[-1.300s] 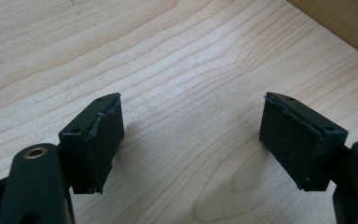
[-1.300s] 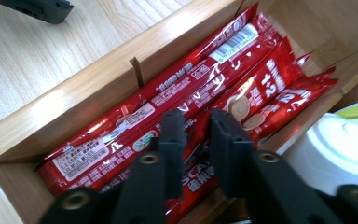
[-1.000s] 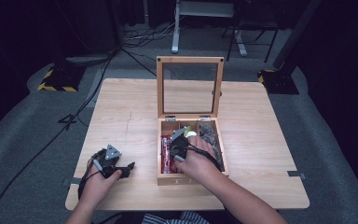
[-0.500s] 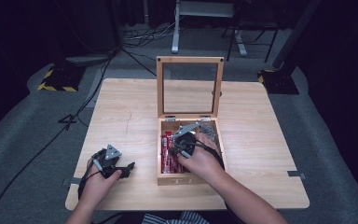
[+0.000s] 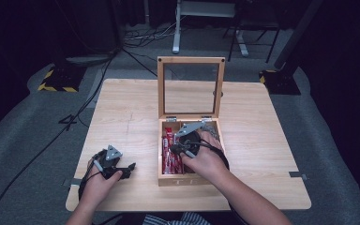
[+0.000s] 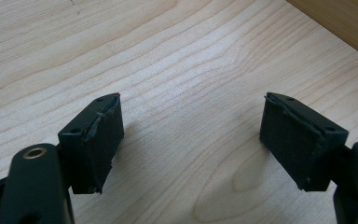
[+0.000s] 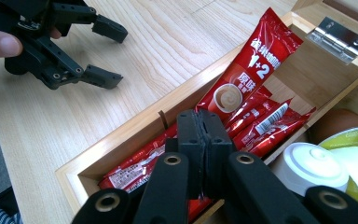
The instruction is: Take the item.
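The right tool (image 7: 204,140) has pinched one red sachet (image 7: 249,72) and tipped it up out of the box (image 5: 187,180), not yet clear, while the left tool (image 6: 191,135) rests spread on the bench (image 5: 131,117).

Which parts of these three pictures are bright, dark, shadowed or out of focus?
High view: the pale wooden table is lit, the floor beyond nearly black. Left gripper view: soft shadows lie on the wood beside each of the left gripper's black pads. Right gripper view: the red coffee sachet is sharp with slight sheen, the steel hinge glints, and the right gripper's near links are soft.
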